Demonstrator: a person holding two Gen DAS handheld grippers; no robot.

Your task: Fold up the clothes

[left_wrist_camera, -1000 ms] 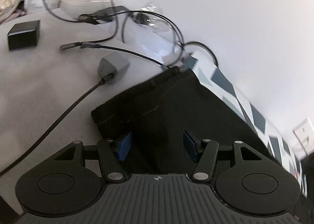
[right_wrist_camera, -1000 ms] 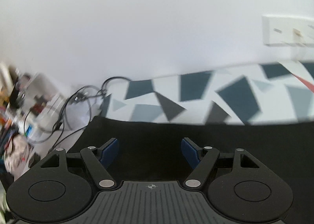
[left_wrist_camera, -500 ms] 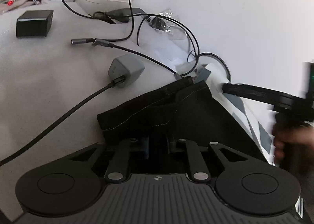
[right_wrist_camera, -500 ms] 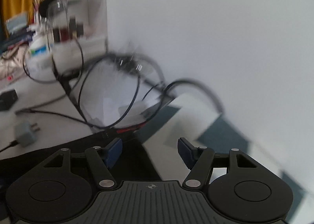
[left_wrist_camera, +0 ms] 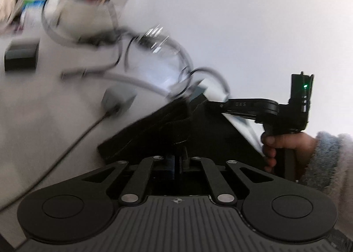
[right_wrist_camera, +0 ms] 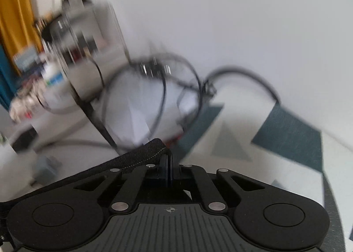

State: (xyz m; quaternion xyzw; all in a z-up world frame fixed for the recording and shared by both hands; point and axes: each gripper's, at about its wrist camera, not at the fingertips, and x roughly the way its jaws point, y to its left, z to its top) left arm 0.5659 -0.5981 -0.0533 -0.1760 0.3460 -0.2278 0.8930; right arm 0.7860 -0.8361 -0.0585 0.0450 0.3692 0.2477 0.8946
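My left gripper (left_wrist_camera: 179, 160) is pinched together on the near edge of the black garment (left_wrist_camera: 154, 130), the cloth caught between its fingers. My right gripper (right_wrist_camera: 168, 169) is likewise clamped on the garment — it grips a stitched corner of the dark fabric (right_wrist_camera: 152, 152), which is raised above the patterned mat (right_wrist_camera: 286, 132).

From the left wrist view, the garment lies partly folded on the pale table (left_wrist_camera: 55, 115), its far edge running toward the white wall. The grey charger block (left_wrist_camera: 118, 99) sits just beside the garment's far left corner, with a dark cable (left_wrist_camera: 66, 152) trailing from it along the garment's left side. A black box (left_wrist_camera: 21, 58) rests well apart from the garment, farther left. To the garment's right, my right hand (left_wrist_camera: 280, 146) grasps the other tool's handle — its arm reaches the cloth's far corner. Background clutter is too blurred to name.
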